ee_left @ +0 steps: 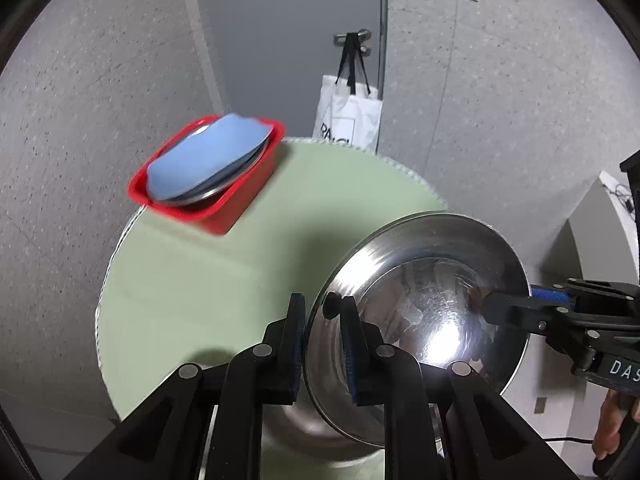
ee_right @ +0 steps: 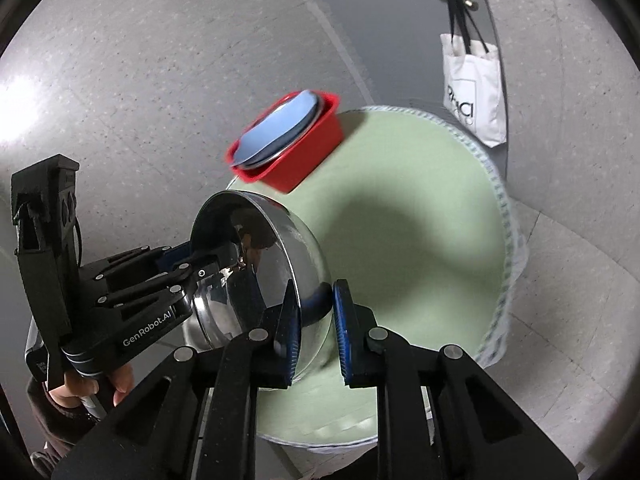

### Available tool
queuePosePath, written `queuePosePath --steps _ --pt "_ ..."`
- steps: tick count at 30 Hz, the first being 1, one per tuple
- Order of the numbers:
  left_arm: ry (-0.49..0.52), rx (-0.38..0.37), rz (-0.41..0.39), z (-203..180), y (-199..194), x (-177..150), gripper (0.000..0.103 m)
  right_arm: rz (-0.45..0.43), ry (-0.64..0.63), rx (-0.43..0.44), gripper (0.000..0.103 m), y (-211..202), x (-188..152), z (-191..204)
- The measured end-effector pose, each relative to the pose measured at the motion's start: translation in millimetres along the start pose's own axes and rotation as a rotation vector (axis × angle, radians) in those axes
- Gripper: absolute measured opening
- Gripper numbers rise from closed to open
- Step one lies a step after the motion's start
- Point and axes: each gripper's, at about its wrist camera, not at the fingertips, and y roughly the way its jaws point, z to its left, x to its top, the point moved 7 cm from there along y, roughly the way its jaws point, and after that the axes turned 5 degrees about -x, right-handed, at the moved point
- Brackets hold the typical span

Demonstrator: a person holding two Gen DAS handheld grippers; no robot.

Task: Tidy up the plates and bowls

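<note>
Left wrist view: left gripper (ee_left: 322, 312) nearest, pinching the steel bowl's (ee_left: 424, 304) near-left rim; right gripper (ee_left: 490, 306) clamping the far-right rim, lettered "DAS", cut off. Bowl tilted above the green table (ee_left: 192, 280).

Right wrist view: right gripper (ee_right: 316, 300) pinching the bowl's (ee_right: 256, 276) right rim; left gripper (ee_right: 200, 264) marked "GenRobot.AI". Red bin (ee_right: 312, 148) with plates beyond.

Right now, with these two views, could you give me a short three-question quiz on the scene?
1. True or false: both tools grip one shiny steel bowl.
2. What lies on top in the red plastic bin?
3. The bowl is: A) flat on the green round table, B) lifted and tilted.

Key:
1. True: left tool and right tool clamp opposite rims.
2. A pale blue plate.
3. B.
</note>
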Motion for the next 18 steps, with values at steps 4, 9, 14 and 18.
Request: queuePosePath --steps 4,9,14,18 --pt "-0.006 -0.002 0.042 14 -3 -35 0.014 0.042 0.010 -0.008 0.016 20 -23 19" --pt "-0.016 -0.014 0.085 24 5 -52 0.014 0.083 0.027 -0.044 0.016 40 -41 23" --pt "-0.019 -0.026 0.115 32 29 -51 0.014 0.115 0.042 -0.092 0.016 61 -50 23" --pt "-0.031 -0.040 0.123 41 48 -39 0.014 0.125 0.043 -0.122 0.016 70 -52 22"
